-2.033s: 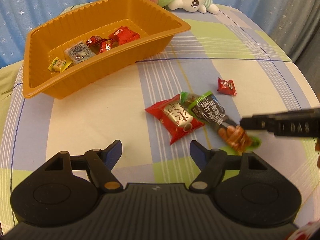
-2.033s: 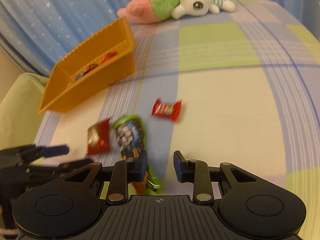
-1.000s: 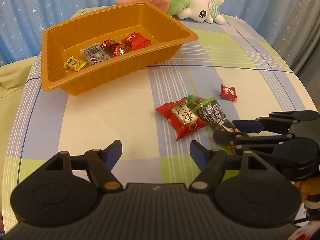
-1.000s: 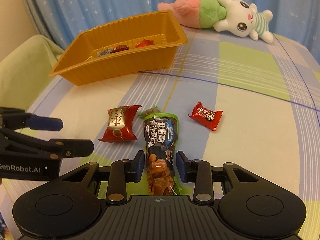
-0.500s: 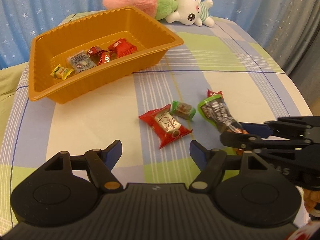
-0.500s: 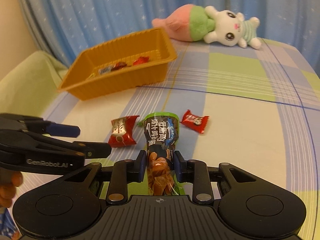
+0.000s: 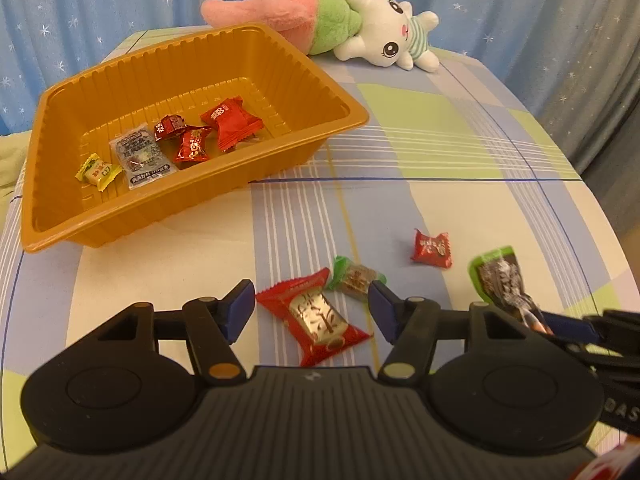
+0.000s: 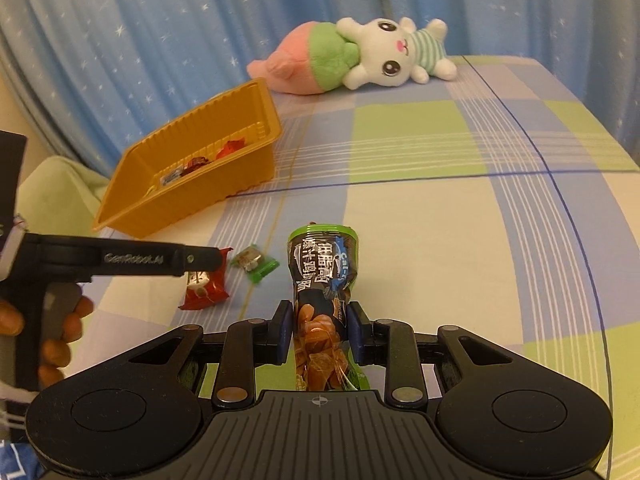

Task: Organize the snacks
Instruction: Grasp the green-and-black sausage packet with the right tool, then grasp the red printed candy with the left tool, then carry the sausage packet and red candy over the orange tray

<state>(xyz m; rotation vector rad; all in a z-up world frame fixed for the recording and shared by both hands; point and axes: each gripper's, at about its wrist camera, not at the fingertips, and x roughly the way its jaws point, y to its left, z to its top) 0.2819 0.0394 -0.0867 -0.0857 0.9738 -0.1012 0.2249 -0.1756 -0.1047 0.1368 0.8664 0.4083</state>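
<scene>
Lifted now, the long snack pack (image 8: 322,280) sits clamped in my right gripper (image 8: 320,330); left gripper (image 7: 312,308) gapes over three leftovers, five already in the tray (image 7: 336,92).

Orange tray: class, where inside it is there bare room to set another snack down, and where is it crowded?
Inside the orange tray, the five snacks bunch in a band across the floor, from the yellow candy to the big red packet: crowded there. Bare floor lies along the far wall behind them, and in the near-left corner.
</scene>
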